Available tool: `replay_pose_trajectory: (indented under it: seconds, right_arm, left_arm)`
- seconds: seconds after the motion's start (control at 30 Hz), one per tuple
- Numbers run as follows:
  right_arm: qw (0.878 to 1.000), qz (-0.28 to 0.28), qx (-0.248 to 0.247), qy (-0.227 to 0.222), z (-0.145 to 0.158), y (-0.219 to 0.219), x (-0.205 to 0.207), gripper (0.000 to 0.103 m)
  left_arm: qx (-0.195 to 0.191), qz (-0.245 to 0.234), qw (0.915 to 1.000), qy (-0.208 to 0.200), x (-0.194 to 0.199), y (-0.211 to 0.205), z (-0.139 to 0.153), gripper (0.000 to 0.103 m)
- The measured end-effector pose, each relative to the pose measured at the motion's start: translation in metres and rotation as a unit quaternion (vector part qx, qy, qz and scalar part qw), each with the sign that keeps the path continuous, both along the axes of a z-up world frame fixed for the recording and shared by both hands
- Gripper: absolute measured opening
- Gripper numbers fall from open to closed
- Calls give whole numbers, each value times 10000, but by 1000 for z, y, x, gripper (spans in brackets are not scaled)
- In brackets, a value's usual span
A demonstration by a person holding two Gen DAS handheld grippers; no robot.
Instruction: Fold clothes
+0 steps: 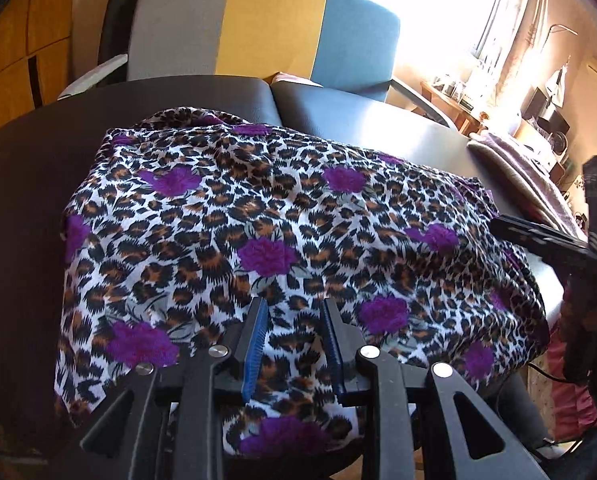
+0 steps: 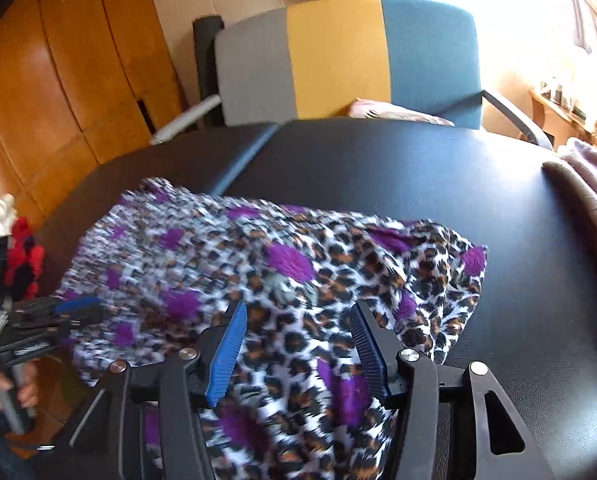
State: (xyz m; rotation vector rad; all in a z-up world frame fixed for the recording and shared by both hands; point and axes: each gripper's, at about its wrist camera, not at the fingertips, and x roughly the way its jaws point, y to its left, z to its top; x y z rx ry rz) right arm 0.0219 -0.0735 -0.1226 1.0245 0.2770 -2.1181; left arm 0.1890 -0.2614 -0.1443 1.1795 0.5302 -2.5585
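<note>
left wrist view: the left claw [image 1: 294, 344] sits at the bottom centre of the frame, its blue pads a narrow gap apart with leopard cloth showing between them; no pad presses the fabric, so it reads as slightly spread and pinching nothing. the leopard-print garment with purple flowers [image 1: 282, 232] lies across the middle of the dark bench [image 1: 26, 184], looking already doubled over, its lower edge hanging off the near rim. at the right edge the right claw [image 1: 538, 236] reaches in as a dark bar over the garment's right side. a grey, yellow and blue chair [image 1: 266, 24] stands behind the bench at upper centre.

right wrist view: the right claw [image 2: 298, 348] fills the lower centre, pads spread wide with cloth lying loose between them, gripping nothing. the garment [image 2: 258, 272] spreads from centre toward the left of the frame, blurred there. the left claw [image 2: 74, 312] shows at the left edge.

judging by this, one fold is laid and released. the next move calls for choosing a fresh edge, likely the hanging near hem or a side, pinching it with both claws and carrying it over evenly.
</note>
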Motion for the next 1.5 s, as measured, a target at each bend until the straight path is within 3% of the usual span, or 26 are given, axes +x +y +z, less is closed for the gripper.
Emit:
replay_pose_trajectory:
  seconds: [0.07, 0.23, 0.47, 0.7, 0.8, 1.0, 1.13, 1.33, 1.5]
  right_arm:
    - [9994, -105, 312, 136, -16, 0, 1, 55]
    - [9964, 99, 411, 730, -25, 22, 8, 54]
    - [9945, 243, 375, 952, -27, 29, 3, 55]
    - [9970, -116, 564, 520, -14, 31, -9, 58]
    - [9959, -251, 577, 658, 8, 27, -3, 64]
    - [9972, 170, -21, 722, 43, -18, 14, 72]
    - [9989, 203, -245, 346, 29, -54, 11, 73]
    - [9994, -111, 187, 267, -22, -64, -16, 74]
    - [9995, 18, 38, 319, -22, -62, -15, 78]
  left_arm:
    - [74, 46, 9999, 75, 9, -1, -3, 27]
    - [327, 152, 9992, 172, 17, -8, -6, 27]
    - [337, 144, 9993, 54, 21, 0, 0, 27]
    - [26, 462, 9988, 164, 33, -19, 24, 27]
    - [-246, 558, 9980, 182, 38, -34, 30, 28]
    - [-294, 566, 9980, -19, 34, -53, 21, 28]
    - [-269, 672, 9974, -32, 40, -56, 6, 28]
    - [33, 872, 9961, 146, 56, -62, 0, 28]
    - [351, 905, 9952, 115, 59, -79, 13, 28]
